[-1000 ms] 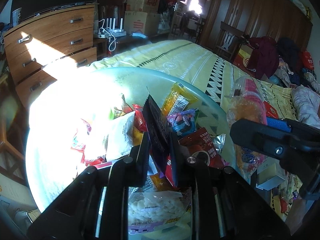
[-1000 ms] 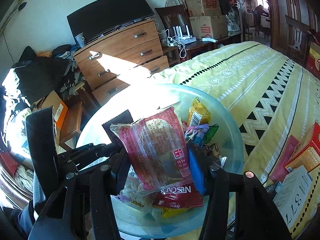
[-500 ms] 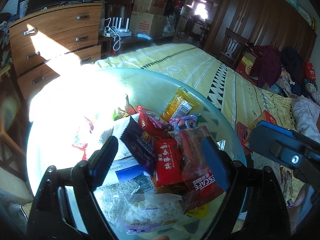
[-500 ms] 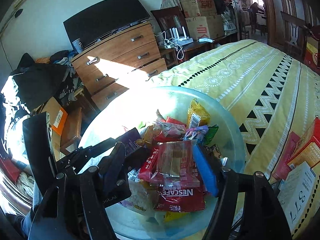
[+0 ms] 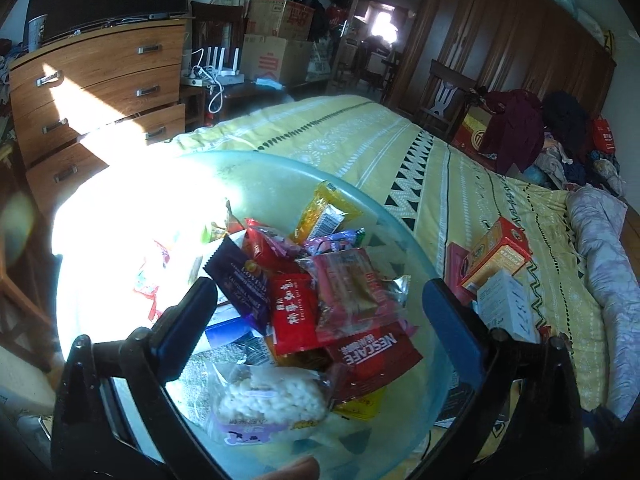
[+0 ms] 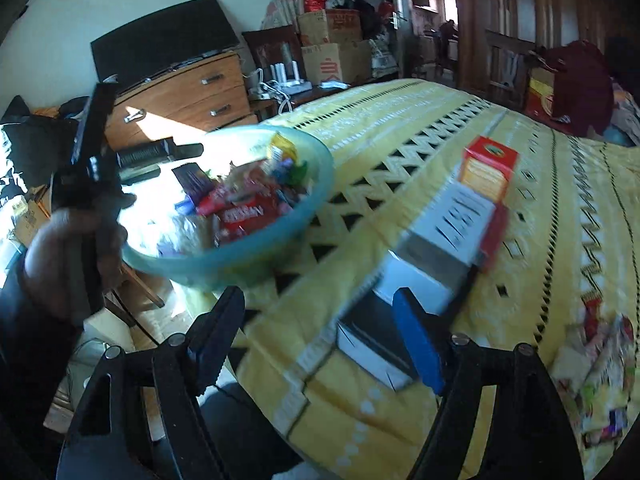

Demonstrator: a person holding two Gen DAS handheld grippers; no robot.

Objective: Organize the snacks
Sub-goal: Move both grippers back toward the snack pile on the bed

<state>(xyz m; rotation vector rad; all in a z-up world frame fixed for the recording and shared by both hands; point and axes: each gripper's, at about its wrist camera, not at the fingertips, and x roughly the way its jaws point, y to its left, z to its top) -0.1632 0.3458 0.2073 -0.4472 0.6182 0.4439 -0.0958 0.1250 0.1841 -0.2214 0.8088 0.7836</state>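
Note:
A pale green bowl [image 5: 408, 236] on the yellow bed holds a heap of snack packets: a dark purple packet [image 5: 240, 280], a red packet [image 5: 294, 312], a pink wrapped bar [image 5: 352, 292], a red Nescafe pack [image 5: 372, 352] and a clear bag of white puffs [image 5: 272, 400]. My left gripper [image 5: 316, 312] is open and empty just above the heap. My right gripper [image 6: 320, 332] is open and empty, away from the bowl [image 6: 280, 240], over the bed near a row of boxes [image 6: 452, 232]. The left gripper's body [image 6: 92, 160] shows at left in the right wrist view.
An orange-red box [image 5: 496, 260] and a white box [image 5: 504, 308] lie on the bed right of the bowl. More loose snacks [image 6: 592, 352] lie at the bed's right. A wooden dresser [image 5: 96, 92] stands behind; clothes [image 5: 520, 128] pile at the far side.
Both grippers opened and dropped their packets into the bowl. The right gripper then swung right, away from the bowl and over the boxes on the bed.

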